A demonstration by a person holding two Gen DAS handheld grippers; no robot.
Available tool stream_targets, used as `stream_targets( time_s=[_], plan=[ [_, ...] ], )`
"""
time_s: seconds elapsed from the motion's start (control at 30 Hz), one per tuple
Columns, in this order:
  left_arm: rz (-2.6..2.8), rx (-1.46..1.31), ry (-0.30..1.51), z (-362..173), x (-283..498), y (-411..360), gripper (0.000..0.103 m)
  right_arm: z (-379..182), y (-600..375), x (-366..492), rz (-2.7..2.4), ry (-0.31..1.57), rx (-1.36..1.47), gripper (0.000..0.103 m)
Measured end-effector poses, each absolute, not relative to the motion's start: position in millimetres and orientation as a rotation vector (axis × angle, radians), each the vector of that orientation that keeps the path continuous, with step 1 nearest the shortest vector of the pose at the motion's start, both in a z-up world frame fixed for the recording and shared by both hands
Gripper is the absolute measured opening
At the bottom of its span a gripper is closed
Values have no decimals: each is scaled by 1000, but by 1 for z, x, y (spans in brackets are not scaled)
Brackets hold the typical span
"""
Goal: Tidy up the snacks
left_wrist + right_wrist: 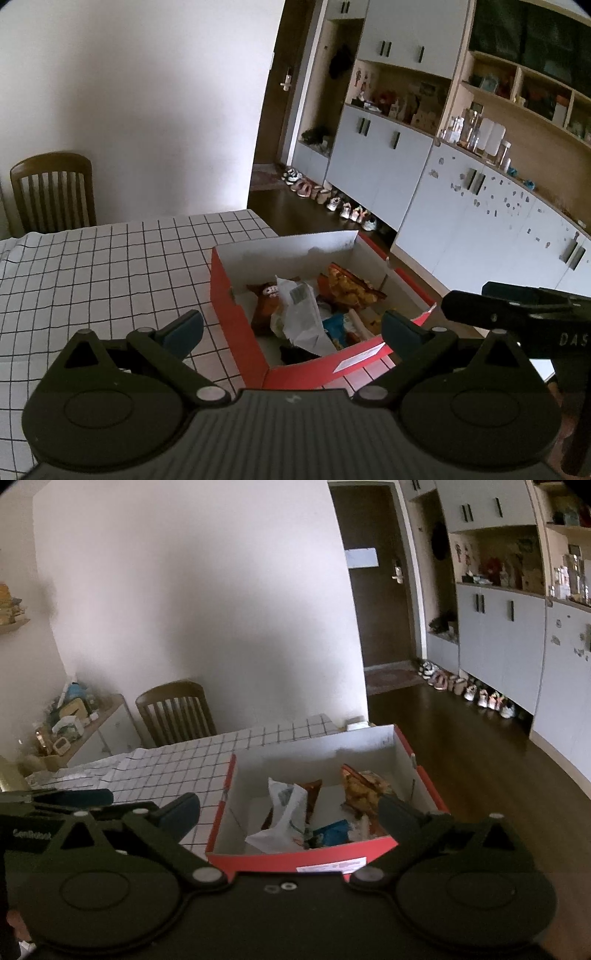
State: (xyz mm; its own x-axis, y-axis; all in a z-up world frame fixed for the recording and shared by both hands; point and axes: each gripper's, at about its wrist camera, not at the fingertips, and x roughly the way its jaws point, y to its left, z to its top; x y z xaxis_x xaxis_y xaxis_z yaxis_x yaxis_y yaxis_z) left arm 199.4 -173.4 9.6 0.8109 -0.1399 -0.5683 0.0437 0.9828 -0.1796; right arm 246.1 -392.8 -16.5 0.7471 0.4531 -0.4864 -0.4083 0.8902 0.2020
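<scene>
A red cardboard box [236, 325] [258, 858] with a white inside sits on the checked tablecloth [92, 266] [177, 764] near the table's right edge. Inside lie several snack packs: a white bag [299, 317] [284, 812], a brown pack [264, 306], an orange-yellow bag [351, 291] [364, 786] and a blue pack [338, 326] [332, 830]. My left gripper [293, 328] is open in front of the box, nothing between its fingers. My right gripper [290, 810] is open too, its fingers straddling the box's near side without touching a pack. The right gripper's black body [517, 306] shows at the left wrist view's right edge.
A wooden chair [51, 192] [173, 712] stands behind the table by the white wall. Grey cabinets [388, 162] with shelves line the right side, shoes [332, 199] in a row on the dark floor below. A cluttered low sideboard [81, 723] stands far left.
</scene>
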Motion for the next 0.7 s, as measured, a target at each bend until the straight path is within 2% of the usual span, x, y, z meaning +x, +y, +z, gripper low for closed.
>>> stream_targets(
  time_s=[0.7],
  plan=[
    [-89,-167,631,10,193,-174,103,-13,-389,227,458,514,65,103]
  ],
)
